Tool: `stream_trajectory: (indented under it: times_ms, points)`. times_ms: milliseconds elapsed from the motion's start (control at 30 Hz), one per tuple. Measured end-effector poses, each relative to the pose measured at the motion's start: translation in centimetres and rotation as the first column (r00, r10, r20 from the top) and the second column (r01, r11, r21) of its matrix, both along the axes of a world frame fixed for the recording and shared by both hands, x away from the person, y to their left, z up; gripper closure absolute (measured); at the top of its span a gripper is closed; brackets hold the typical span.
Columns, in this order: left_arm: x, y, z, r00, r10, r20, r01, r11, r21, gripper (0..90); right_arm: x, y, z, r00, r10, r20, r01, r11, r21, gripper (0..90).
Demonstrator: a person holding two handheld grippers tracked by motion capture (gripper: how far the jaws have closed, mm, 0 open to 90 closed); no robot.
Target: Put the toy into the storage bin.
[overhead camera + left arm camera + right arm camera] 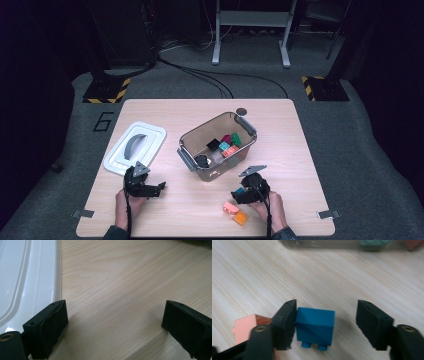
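Observation:
A blue brick [315, 326] lies on the wooden table between the jaws of my right gripper [327, 308]. One jaw rests against the brick's side, the other stands off it with a clear gap, so the gripper is open. In the high view the right gripper [243, 194] is low at the front right with the blue brick [240, 191] at its tips. A pink brick [244, 327] lies just beside that gripper. My left gripper [113, 315] stands open over bare wood, with nothing between its fingers, next to the white lid [25, 277].
A clear plastic bin [200, 129] with several coloured bricks stands mid-table, just beyond both grippers. The white lid [135, 147] lies at the left. The pink brick [230, 207] and an orange brick [241, 218] lie near the front edge by the right hand.

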State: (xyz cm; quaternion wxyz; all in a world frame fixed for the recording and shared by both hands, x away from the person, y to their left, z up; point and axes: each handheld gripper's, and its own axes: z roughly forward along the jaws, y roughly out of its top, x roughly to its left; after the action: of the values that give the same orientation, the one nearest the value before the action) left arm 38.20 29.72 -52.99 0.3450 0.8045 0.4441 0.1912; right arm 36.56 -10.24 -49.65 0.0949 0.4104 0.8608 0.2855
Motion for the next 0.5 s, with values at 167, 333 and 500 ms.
stream_trajectory:
  times_ms: [167, 333, 500]
  points:
    - [0.0, 0.02, 0.03, 1.0, -0.002, -0.003, 0.002, 1.0, 0.001, 6.1, 0.25, -0.2, -0.17, 0.9998, -0.014, -0.014, 0.014, 1.0, -0.007, 53.8]
    - [0.0, -0.01, 0.04, 1.0, 0.001, -0.004, -0.001, 1.0, -0.004, 6.1, 0.74, -0.48, -0.01, 0.9994, -0.026, -0.025, 0.026, 1.0, -0.01, 45.1]
    - [0.01, -0.02, 0.02, 1.0, 0.002, -0.003, -0.002, 1.0, -0.006, 6.1, 0.63, -0.81, 0.08, 0.9984, -0.048, -0.029, 0.047, 0.999, -0.025, 41.7]
